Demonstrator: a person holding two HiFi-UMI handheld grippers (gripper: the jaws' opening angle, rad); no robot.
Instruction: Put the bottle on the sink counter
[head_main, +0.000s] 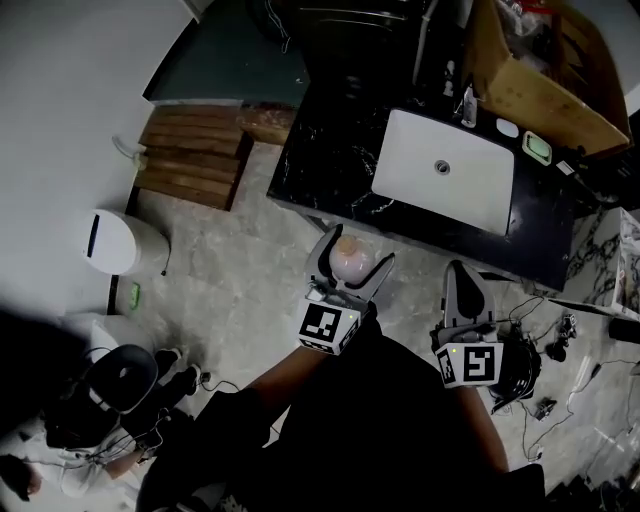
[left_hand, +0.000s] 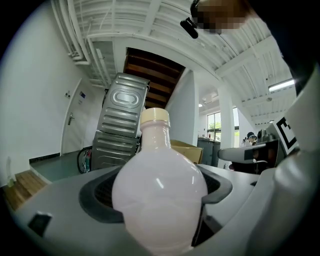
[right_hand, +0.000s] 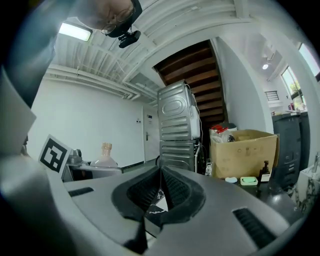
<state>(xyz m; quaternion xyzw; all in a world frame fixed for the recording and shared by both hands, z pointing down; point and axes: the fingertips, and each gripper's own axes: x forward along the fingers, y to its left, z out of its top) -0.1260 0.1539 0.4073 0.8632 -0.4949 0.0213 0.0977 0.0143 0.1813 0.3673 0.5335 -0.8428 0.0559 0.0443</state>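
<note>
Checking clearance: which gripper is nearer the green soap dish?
Right. The right gripper hangs just in front of the counter, below the green soap dish; the left gripper, holding the bottle, is farther left.

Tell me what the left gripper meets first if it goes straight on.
Probably the counter, at its front edge left of the sink. The left gripper, shut on the bottle, points at it. Whether it would pass above the top can't be told.

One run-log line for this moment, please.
left tongs: shut on bottle | right tongs: shut, empty | bottle: held short of counter, not yet placed
</note>
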